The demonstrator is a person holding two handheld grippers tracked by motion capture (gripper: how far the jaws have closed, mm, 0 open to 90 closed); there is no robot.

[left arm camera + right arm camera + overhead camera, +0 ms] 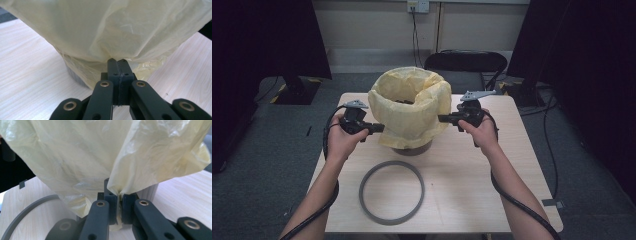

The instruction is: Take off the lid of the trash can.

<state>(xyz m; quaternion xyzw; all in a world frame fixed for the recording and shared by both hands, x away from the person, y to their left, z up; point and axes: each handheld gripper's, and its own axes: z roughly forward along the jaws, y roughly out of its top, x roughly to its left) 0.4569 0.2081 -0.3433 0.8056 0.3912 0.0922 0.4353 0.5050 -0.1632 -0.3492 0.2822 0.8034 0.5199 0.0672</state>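
Left gripper (379,128) fingers clenched on the thin pale-yellow plastic bag (412,107); right gripper (443,118) fingers likewise pinching its right side. Grey plastic ring (392,192) lies near on the worktop (472,170).

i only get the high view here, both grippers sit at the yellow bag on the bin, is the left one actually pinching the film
Observer: Yes. In the left gripper view the left gripper is shut on the yellow bag's lower hem.
Operator: and the right one
Observer: The right gripper is shut too, with a fold of film running down between its jaws.
Operator: anything near it down low
Observer: The grey ring lies flat on the table, apart from the bag.
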